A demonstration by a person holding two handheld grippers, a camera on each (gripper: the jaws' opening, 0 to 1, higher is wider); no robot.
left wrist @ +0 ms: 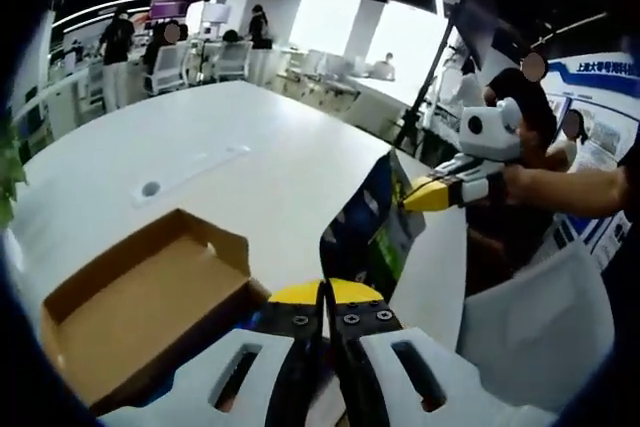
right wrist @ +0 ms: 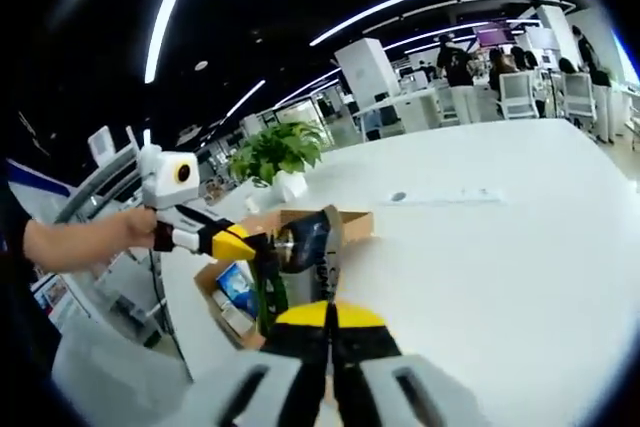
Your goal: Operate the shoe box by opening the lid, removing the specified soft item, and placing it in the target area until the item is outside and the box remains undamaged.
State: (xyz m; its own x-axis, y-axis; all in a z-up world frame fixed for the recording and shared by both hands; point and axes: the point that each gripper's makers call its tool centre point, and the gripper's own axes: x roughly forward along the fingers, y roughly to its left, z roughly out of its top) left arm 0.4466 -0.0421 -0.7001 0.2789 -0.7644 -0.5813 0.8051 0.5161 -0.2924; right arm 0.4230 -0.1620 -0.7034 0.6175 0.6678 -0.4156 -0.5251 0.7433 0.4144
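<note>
In the left gripper view the left gripper (left wrist: 327, 292) rises from the bottom with its yellow-tipped jaws pressed together on the lower end of a dark, floppy soft item (left wrist: 372, 222) that carries green and blue patches. The right gripper (left wrist: 412, 199) comes in from the right, held by a hand (left wrist: 522, 179), and its yellow jaws are closed on the upper edge of the same item, so the fabric hangs stretched between the two grippers above the white counter (left wrist: 250, 157). The open cardboard shoe box (left wrist: 140, 297) sits on the counter beside the left gripper, near the counter's closest edge, with its inside bare and one flap standing up. In the right gripper view the right gripper (right wrist: 328, 312) is likewise clamped on the soft item (right wrist: 305, 247), and the left gripper (right wrist: 252, 243) reaches in from the left, gripped by a hand (right wrist: 140, 227), pinching the item's other end. The shoe box (right wrist: 345, 219) lies just behind the item, towards the counter (right wrist: 500, 247) edge, where a potted plant (right wrist: 280, 152) stands. People sit and stand at desks far behind.
</note>
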